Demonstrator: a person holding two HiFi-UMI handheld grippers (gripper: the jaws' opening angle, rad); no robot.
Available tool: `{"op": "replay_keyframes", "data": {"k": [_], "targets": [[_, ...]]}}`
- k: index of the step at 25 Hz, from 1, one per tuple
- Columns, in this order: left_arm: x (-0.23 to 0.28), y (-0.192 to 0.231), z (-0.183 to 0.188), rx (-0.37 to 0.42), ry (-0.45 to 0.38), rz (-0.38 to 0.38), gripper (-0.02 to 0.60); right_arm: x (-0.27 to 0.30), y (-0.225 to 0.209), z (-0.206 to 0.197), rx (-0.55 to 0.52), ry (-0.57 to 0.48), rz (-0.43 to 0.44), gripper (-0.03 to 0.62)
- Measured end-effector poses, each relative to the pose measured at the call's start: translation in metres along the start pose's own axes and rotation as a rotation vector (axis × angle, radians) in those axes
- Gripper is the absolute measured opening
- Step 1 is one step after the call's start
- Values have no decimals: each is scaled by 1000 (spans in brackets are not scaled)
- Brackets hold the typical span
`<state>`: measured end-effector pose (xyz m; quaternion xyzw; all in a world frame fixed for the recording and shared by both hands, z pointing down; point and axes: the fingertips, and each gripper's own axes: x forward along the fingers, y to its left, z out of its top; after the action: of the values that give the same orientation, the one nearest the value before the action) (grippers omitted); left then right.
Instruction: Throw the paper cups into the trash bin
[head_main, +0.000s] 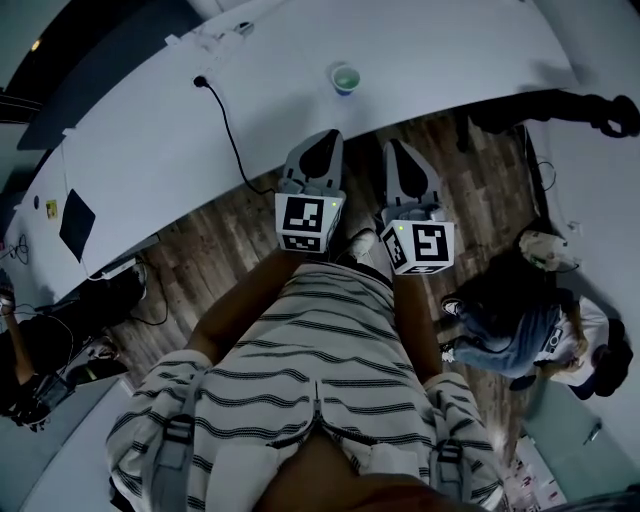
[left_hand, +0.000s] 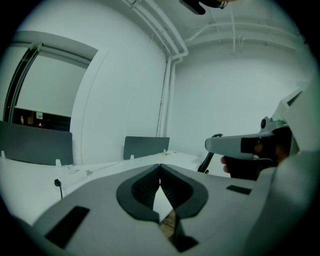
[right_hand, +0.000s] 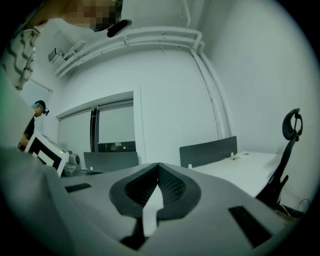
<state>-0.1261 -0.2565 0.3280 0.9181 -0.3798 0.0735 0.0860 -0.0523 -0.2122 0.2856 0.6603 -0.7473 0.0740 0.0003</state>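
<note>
A paper cup with a greenish inside stands upright on the long white table, close to its near edge. My left gripper and right gripper are held side by side over the wooden floor, short of the table edge and a little nearer than the cup. Both point toward the table. The left gripper has its jaws closed tip to tip with nothing between them. The right gripper is likewise shut and empty. No trash bin shows in any view.
A black cable runs across the table and over its edge. A person crouches on the floor at the right. A black office chair stands by the table's right end. Grey desk dividers stand at the far side.
</note>
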Motion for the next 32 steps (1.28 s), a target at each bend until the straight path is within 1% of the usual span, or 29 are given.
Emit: {"op": "replay_keyframes", "data": {"k": [4, 8, 14, 19, 25, 26, 29, 32], "targets": [[15, -2, -10, -5, 12, 15, 25, 3, -9, -10, 11, 14, -1, 11], [34, 2, -21, -10, 32, 24, 25, 11, -16, -18, -6, 37, 16, 11], [62, 10, -38, -18, 57, 35, 25, 16, -32, -32, -1, 65, -14, 11], [84, 15, -56, -13, 83, 47, 26, 21, -40, -45, -12, 89, 2, 11], [107, 26, -78, -19, 110, 66, 29, 27, -50, -55, -15, 107, -6, 11], [111, 28, -81, -19, 113, 71, 37, 28, -52, -56, -13, 107, -9, 11], [123, 33, -93, -28, 125, 83, 102, 29, -58, -63, -2, 108, -16, 11], [130, 36, -105, -34, 143, 93, 132, 28, -59, -70, 10, 120, -18, 11]]}}
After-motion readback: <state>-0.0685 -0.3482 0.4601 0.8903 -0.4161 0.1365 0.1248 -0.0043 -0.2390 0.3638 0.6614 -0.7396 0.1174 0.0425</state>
